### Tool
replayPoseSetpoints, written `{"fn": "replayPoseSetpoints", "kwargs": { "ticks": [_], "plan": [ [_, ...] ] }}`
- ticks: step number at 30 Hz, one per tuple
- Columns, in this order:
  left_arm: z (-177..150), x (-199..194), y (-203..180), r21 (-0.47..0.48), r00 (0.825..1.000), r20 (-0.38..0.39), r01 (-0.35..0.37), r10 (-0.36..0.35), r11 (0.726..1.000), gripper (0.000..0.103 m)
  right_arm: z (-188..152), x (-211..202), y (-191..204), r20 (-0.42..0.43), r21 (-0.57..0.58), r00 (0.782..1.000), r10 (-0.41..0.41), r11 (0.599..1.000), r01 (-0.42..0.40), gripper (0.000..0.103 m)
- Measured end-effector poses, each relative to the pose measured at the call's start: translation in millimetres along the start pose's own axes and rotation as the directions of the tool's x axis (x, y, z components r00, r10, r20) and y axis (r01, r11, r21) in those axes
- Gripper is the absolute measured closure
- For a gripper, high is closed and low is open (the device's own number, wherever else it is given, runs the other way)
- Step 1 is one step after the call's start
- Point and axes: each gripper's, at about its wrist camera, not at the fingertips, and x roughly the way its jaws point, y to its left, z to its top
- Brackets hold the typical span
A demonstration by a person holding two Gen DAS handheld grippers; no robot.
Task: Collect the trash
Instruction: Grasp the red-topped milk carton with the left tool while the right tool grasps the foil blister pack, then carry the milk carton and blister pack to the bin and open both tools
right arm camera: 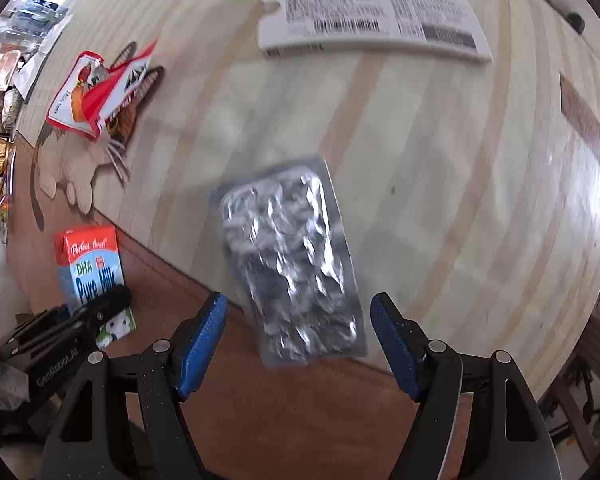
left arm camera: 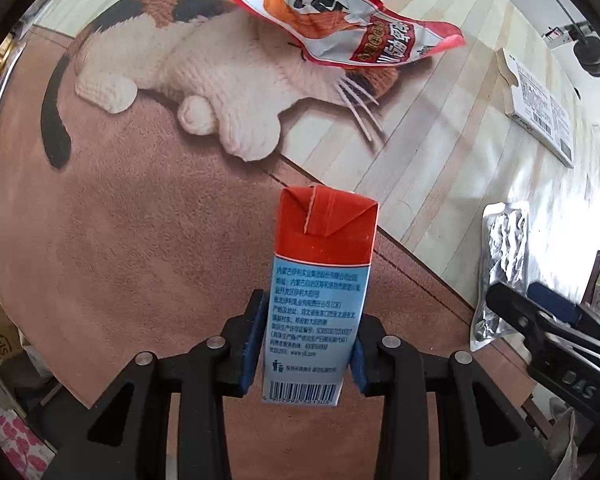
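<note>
Left claw (left arm camera: pixel 308 340) clamped milk carton (left arm camera: pixel 320 280) at lower sides, carton above brown part of worktop (left arm camera: pixel 100 220). Likely empty, light, walls crushable; firm flat sides suited grip.

Right claw (right arm camera: pixel 298 340) unclenched, straddling foil pouch (right arm camera: pixel 288 264) beside carton, pads not touching. Pouch looked thin, crinkly, slippery; pinch across narrow width judged best.
</note>
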Motion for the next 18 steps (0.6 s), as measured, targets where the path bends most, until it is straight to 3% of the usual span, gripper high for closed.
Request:
{"fn": "replayPoseSetpoints", "kwargs": {
  "ticks": [7, 9, 10, 13, 18],
  "plan": [
    [-30.2, -16.0, -12.5, 0.033, 0.998, 0.054, -0.024, 0.022, 0.999, 0.072, 3.3, 14.3, 60.9, 0.09, -0.077, 0.985, -0.145, 0.985, 0.152, 0.025],
    [-39.3, -29.2, -6.5, 0.033, 0.997, 0.076, -0.035, 0.032, 0.999, 0.072, -4.2, 15.9, 69.7, 0.108, -0.08, 0.984, -0.144, 0.985, 0.153, 0.029],
    [-43.2, -33.6, -8.4, 0.034, 0.996, 0.086, -0.038, 0.035, 0.999, 0.072, -9.3, 14.2, 68.9, 0.11, -0.091, 0.984, -0.143, 0.984, 0.153, 0.037],
    [-56.7, -51.7, -6.0, 0.032, 0.993, 0.116, -0.041, 0.037, 0.999, 0.073, -40.1, -6.6, 51.8, 0.085, -0.107, 0.991, -0.104, 0.988, 0.113, 0.037],
    [-76.6, -72.9, -0.9, 0.015, 0.987, 0.156, -0.037, 0.034, 0.999, 0.073, -57.8, -18.2, 53.1, 0.097, -0.071, 0.994, -0.041, 0.996, 0.048, 0.037]
  ]
}}
